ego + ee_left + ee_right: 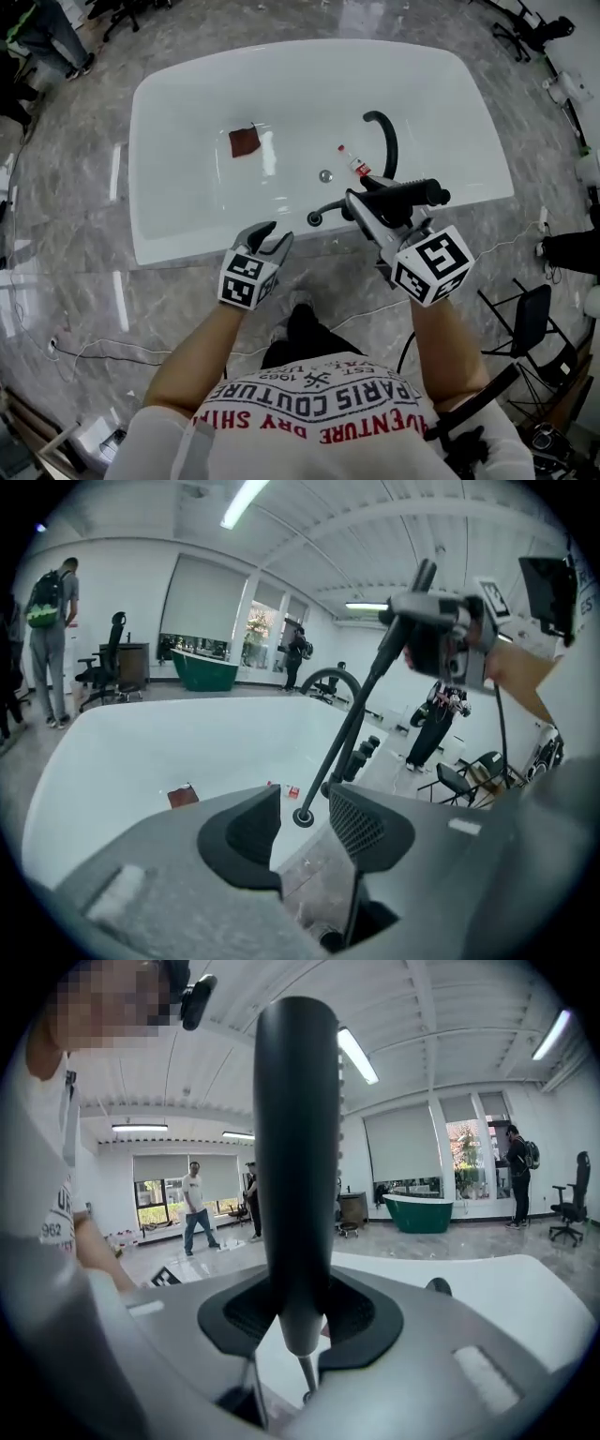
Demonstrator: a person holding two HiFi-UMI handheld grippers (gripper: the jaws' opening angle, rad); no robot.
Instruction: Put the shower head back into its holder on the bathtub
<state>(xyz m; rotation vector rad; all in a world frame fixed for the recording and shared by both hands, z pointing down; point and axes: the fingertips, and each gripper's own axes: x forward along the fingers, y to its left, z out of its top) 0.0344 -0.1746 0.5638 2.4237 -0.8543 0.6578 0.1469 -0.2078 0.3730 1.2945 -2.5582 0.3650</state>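
The right gripper point(367, 200) is closed on the black shower head point(417, 191), w/ both pads pressing on its handle. In the right gripper view the handle stands upright btw. the jaws. The shower head is held above the near edge of the white bathtub point(169, 103), towards the right corner & close to the curved black faucet point(382, 131). Its hose point(328, 208) goes down to this same edge. The left gripper point(270, 239) has its jaws wide apart & holds nothing. It is also at the near edge, left of the hose. The hose's lower end shows just ahead of its tips, not touched. Inside the tub lie a brown cloth point(245, 142) & a small bottle point(354, 165), the bottle near the drain point(325, 175).
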